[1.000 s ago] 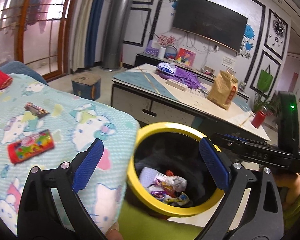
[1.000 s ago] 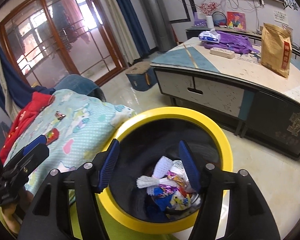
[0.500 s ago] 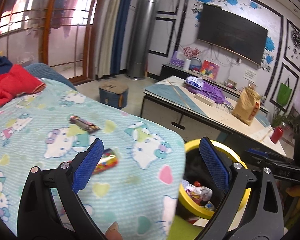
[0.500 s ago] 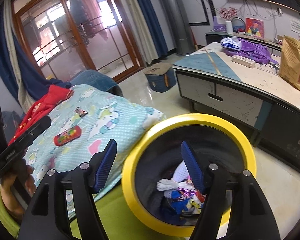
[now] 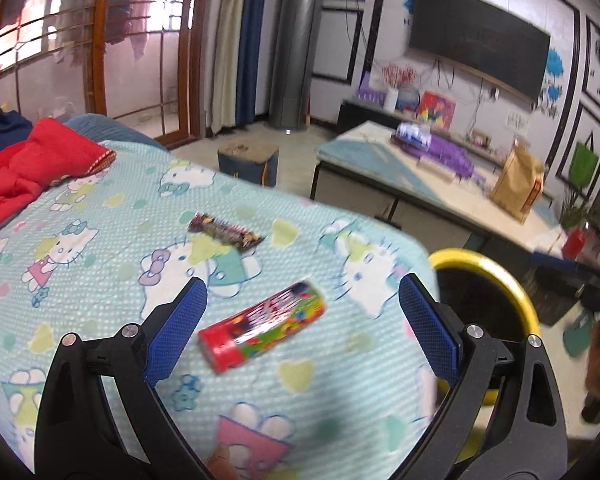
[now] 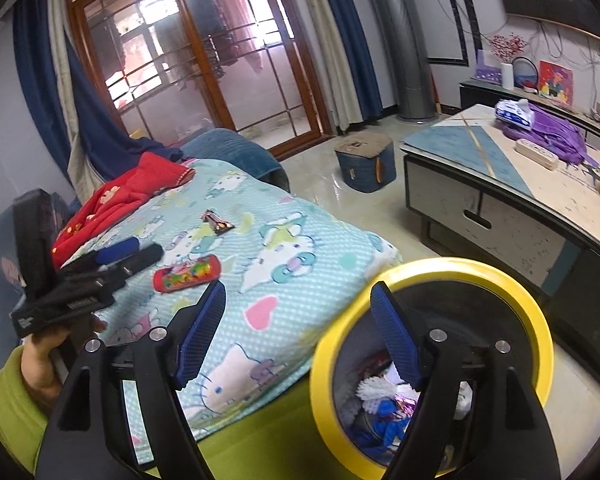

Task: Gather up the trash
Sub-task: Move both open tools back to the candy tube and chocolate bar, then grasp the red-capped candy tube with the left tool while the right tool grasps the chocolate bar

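Yellow-rimmed black round bin already holds wrappers, but we've 2 left on the blanket: red candy tube & dark snack wrapper; left gripper and right gripper both gape empty, right jaws just been widening.

Right gripper empty, jaws just widened, poised over the edge of the cartoon-print blanket and the yellow-rimmed bin with wrappers inside. On the blanket, a red candy tube and a dark wrapper farther back. At left, left gripper held near the tube.
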Tool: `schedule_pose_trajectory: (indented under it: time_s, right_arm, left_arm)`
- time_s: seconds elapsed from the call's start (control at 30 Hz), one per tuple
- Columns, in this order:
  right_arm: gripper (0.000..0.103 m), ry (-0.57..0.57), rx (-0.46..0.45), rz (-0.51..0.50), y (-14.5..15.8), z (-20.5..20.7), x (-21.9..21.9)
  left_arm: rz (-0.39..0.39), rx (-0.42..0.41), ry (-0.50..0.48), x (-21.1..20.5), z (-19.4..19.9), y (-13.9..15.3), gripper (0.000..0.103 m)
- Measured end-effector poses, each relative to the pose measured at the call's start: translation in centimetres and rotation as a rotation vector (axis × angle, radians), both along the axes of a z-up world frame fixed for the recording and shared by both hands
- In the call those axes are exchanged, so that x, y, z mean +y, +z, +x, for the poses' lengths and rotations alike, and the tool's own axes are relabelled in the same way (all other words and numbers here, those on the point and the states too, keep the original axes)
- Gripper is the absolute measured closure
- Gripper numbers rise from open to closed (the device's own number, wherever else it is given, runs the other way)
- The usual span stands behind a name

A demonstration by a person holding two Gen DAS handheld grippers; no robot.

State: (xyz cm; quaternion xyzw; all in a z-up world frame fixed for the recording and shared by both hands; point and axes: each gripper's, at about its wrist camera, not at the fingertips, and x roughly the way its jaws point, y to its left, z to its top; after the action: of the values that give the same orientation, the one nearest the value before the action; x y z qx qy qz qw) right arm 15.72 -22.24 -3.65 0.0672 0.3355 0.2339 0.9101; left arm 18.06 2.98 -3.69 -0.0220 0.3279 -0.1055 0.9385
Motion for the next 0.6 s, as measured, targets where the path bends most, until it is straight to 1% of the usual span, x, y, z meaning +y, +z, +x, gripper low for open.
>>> schedule_pose_trajectory:
  time_s: [0.13, 0.33, 0.4, 0.43, 0.5, 0.53, 0.6]
  right_arm:
    - [0.030, 0.025, -0.006, -0.017, 0.4, 1.3, 1.9]
    - [0.029, 0.088, 0.006, -0.027, 0.8, 5.1, 5.7]
    - [0.029, 0.113, 0.016, -0.046, 0.7, 6.4, 7.0]
    - [0.029, 0.138, 0.019, -0.071, 0.6, 7.3, 8.2]
    - [0.029, 0.173, 0.021, -0.104, 0.4, 8.6, 9.9]
    - [0.029, 0.183, 0.023, -0.115, 0.3, 9.3, 10.8]
    - [0.029, 0.198, 0.045, -0.118, -0.2, 10.7, 11.8]
  left_arm:
    - [0.040, 0.067, -0.035, 0.7, 1.2, -1.7, 0.015]
    - [0.032, 0.106, -0.096, 1.2, 2.3, -2.8, 0.018]
    - [0.029, 0.111, -0.122, 1.2, 2.6, -3.1, 0.018]
    - [0.026, 0.116, -0.129, 1.2, 2.8, -3.2, 0.018]
    - [0.010, 0.129, -0.139, 1.4, 3.2, -3.6, 0.025]
    - [0.004, 0.135, -0.137, 1.6, 3.4, -3.7, 0.026]
    - [-0.022, 0.152, -0.139, 1.9, 3.8, -4.1, 0.032]
